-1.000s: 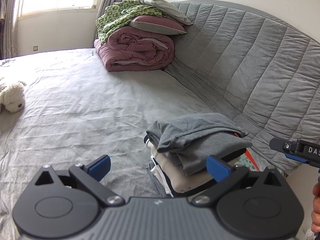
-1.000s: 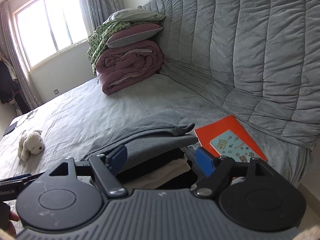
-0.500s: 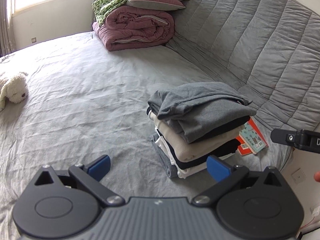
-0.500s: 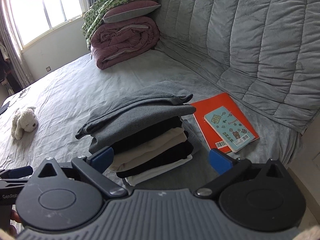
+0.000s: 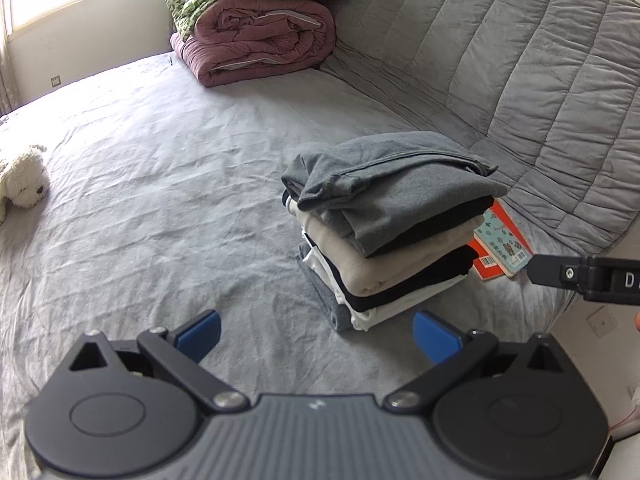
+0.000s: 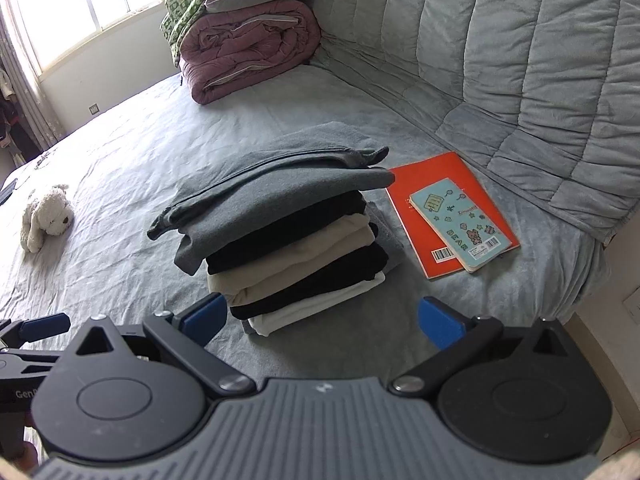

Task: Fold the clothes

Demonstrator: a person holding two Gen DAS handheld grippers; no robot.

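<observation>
A stack of folded clothes point(image 6: 288, 240) (grey top over black, beige and white layers) sits squared on the bed point(image 5: 160, 200) beside two notebooks point(image 6: 452, 216), no loose garment shows, and the left gripper point(image 5: 316, 334) and right gripper point(image 6: 322, 318) hover spread wide, holding nothing.

Both wrist cameras sit above and behind their own blue fingertips, looking down and forward over the grey bed point(image 5: 152, 200) toward the quilted backrest point(image 5: 520, 64). Left wrist view sees the stack of folded clothes point(image 5: 384, 224) right of centre, near; right wrist view has the stack point(image 6: 288, 232) nearly centred, near. Shared: stack, notebooks point(image 6: 456, 216), plush dog point(image 6: 44, 216), rolled quilt point(image 5: 260, 44) (each gripper's edge enters the other's view).
</observation>
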